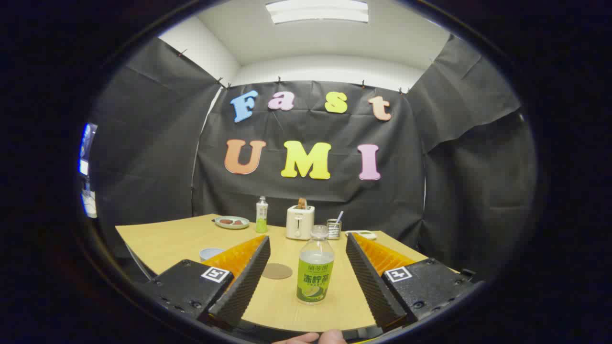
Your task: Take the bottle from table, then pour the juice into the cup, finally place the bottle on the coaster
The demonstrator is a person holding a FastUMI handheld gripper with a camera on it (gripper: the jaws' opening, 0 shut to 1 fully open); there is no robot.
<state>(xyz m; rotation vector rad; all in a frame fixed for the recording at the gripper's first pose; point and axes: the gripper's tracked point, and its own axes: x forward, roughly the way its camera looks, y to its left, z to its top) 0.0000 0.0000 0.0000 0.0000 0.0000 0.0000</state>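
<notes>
One clear plastic bottle with green label (315, 267) upright between spread fingers (308, 267), untouched, round brown coaster (277, 271) beside, light wooden counter (167, 239).

- I count two bottles: the near bottle (315, 265) with the green label stands uncapped on the table (167, 241) between my fingers, and a second, far bottle (261, 214) stands toward the back.
- One cup (211, 252), by my left finger.
- One round coaster (277, 271), lying flat beside the near bottle.
- One plate (232, 222), at the back beside the far bottle.
- One toaster (300, 222), with one piece of something sticking out of its top.
- One small holder (333, 229) next to the toaster, with one stick in it.
- One flat pale thing (362, 234) behind that; I cannot tell what it is.
- One gripper (308, 274), mine: two fingers, spread wide apart, touching nothing.
</notes>
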